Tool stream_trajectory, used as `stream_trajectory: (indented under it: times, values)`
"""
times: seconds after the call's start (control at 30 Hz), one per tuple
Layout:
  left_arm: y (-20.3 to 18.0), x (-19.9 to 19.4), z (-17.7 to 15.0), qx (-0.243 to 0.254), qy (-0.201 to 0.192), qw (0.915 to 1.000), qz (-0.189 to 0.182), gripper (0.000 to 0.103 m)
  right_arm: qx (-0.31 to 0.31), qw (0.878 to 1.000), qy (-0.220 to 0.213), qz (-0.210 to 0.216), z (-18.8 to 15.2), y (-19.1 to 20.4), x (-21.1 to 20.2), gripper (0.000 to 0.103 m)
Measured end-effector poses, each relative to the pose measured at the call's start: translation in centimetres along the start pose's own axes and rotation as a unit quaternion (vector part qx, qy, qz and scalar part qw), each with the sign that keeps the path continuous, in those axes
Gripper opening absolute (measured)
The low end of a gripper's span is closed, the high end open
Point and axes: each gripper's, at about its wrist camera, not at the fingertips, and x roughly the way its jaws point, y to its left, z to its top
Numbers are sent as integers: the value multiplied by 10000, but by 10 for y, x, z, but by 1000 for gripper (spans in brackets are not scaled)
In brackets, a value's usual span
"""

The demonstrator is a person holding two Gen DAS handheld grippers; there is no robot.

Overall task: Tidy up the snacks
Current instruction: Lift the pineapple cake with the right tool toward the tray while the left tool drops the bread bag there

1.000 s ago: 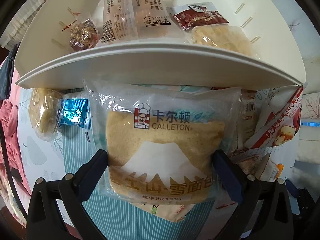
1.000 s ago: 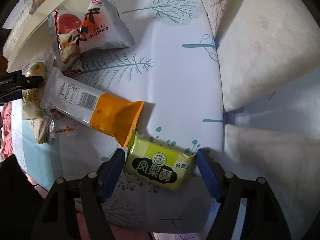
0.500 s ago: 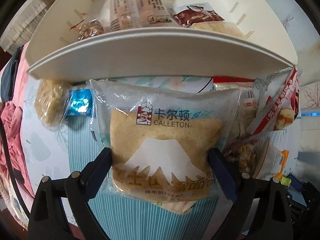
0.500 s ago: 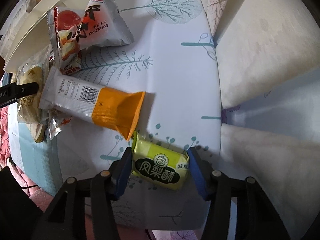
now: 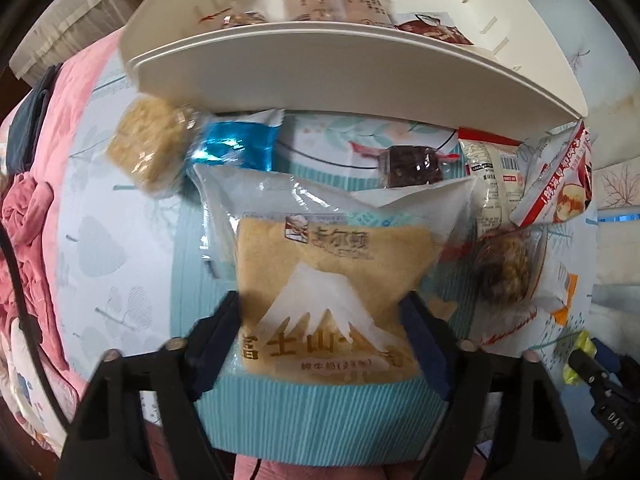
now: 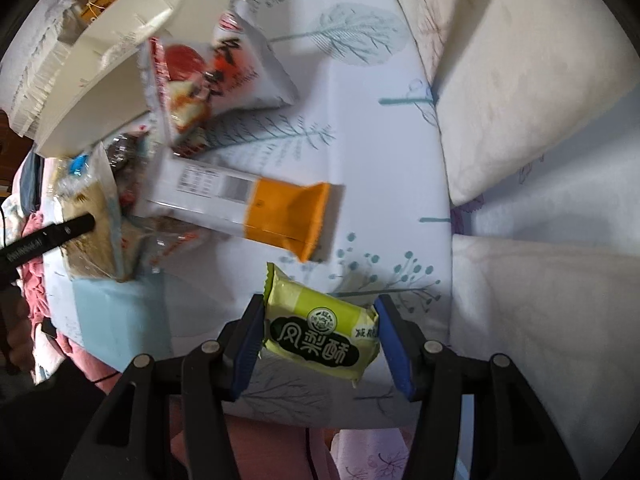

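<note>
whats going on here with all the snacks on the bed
A person is sorting snacks with a tool in each hand. The left tool has just closed on a bread packet in front of the white tray. The right tool grips a green pastry packet.

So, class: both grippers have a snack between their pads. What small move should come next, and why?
Probably carry both up over the white tray. The left gripper pinches the Mount Fuji bread pack and the right gripper the green pineapple cake; other snacks already lie in that tray.
</note>
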Motion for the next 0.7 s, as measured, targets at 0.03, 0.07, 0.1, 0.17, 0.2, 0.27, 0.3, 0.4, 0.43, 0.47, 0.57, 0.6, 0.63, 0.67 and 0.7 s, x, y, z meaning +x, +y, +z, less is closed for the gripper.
stream_trajectory:
  times: [0.03, 0.07, 0.1, 0.17, 0.2, 0.27, 0.3, 0.4, 0.43, 0.47, 0.57, 0.6, 0.63, 0.67, 0.7]
  values:
    - [4, -2, -2, -11, -6, 10000, 3, 70, -32, 10000, -15, 30, 1, 5, -4, 55]
    - [8, -4, -4, -27, -5, 10000, 2, 67, -60, 10000, -31, 53, 2, 9, -6, 55]
    - [11, -6, -6, -47, -3, 10000, -3, 66, -94, 9999, -47, 75, 4, 14, -9, 55]
    - [20, -8, -10, -88, 39, 10000, -3, 63, -208, 9997, -102, 125, 6, 27, -16, 55]
    - [26, -10, -12, -108, 69, 9999, 10, 62, -253, 9995, -122, 140, 11, 34, -18, 55]
    - [31, -14, -19, -148, 104, 9998, 44, 59, -361, 9990, -176, 181, 10, 43, -24, 55]
    - [33, -15, -20, -177, 127, 9997, 62, 58, -397, 9988, -198, 198, 12, 47, -23, 55]
    - [52, -21, -25, -277, 181, 9995, 20, 53, -523, 9980, -273, 242, 16, 57, -31, 55]
    - [56, -23, -26, -281, 188, 9994, 17, 51, -557, 9977, -289, 250, 15, 63, -33, 55]
    - [61, -26, -27, -280, 190, 9994, 34, 50, -597, 9974, -305, 261, 17, 69, -36, 55]
    - [72, -32, -22, -312, 186, 9993, 75, 50, -695, 9966, -338, 287, 20, 85, -41, 55]
    - [75, -35, -21, -329, 178, 9993, 53, 50, -727, 9963, -352, 298, 22, 90, -42, 55]
    - [76, -38, -18, -336, 167, 9993, 24, 50, -746, 9961, -360, 305, 22, 94, -42, 55]
    - [81, -46, -17, -336, 140, 9993, -8, 50, -777, 9958, -374, 319, 25, 99, -43, 55]
    - [84, -51, -14, -321, 123, 9994, -17, 50, -801, 9955, -392, 333, 27, 103, -44, 55]
